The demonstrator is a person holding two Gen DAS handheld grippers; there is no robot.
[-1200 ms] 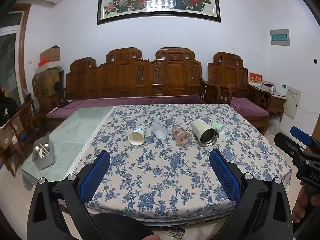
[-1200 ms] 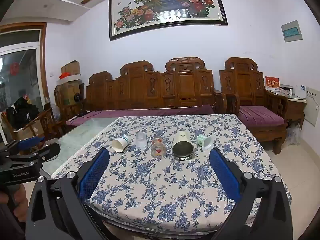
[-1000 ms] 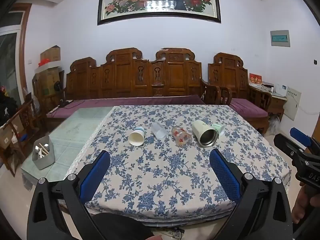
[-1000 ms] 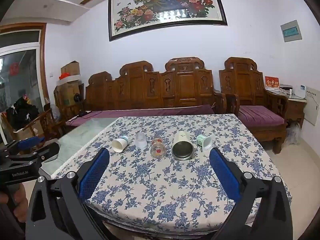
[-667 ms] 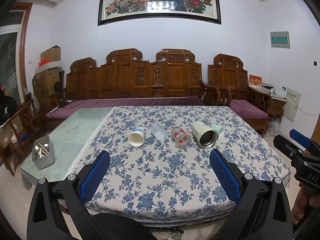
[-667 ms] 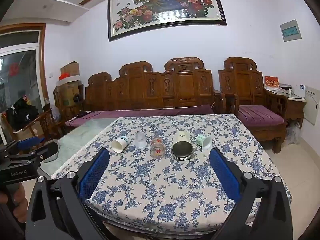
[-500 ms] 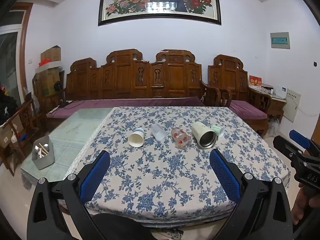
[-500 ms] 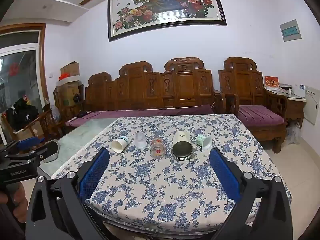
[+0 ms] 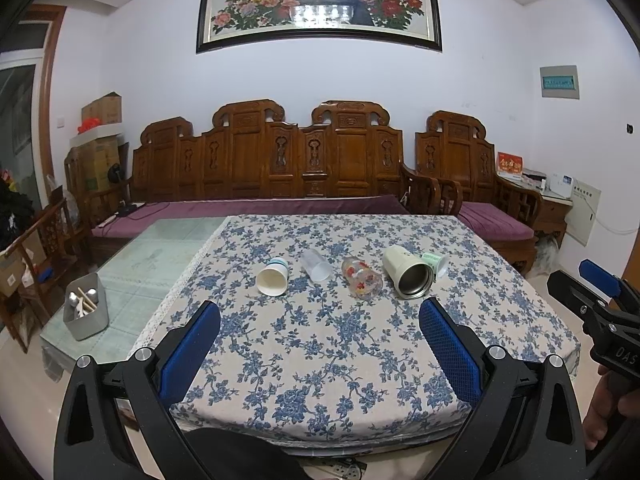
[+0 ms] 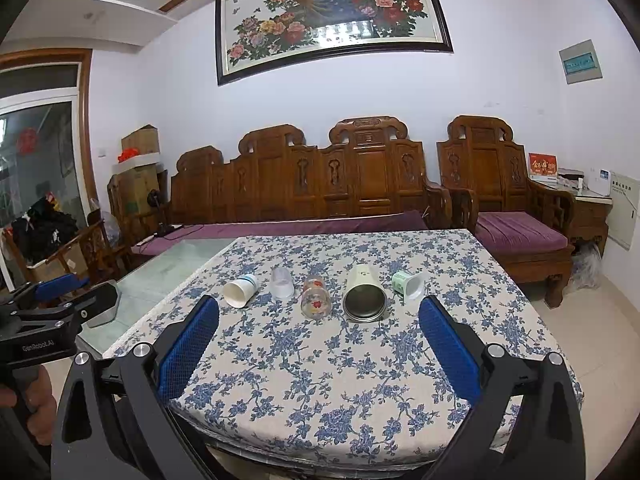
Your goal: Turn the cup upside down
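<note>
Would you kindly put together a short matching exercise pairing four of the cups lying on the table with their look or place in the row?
Things:
1. paper cup
2. clear plastic cup
3. flowered glass
4. steel-lined tumbler

Descriptions:
A. cream outside, metal inside, widest mouth
B. red and yellow flower print on clear wall
C. far left of the row, white with a blue band
D. plain and see-through, second from the left

Pairs: 1-C, 2-D, 3-B, 4-A

Five cups lie on their sides in a row on the floral tablecloth (image 9: 320, 344); left gripper (image 9: 320, 344) jaws spread wide.
</note>
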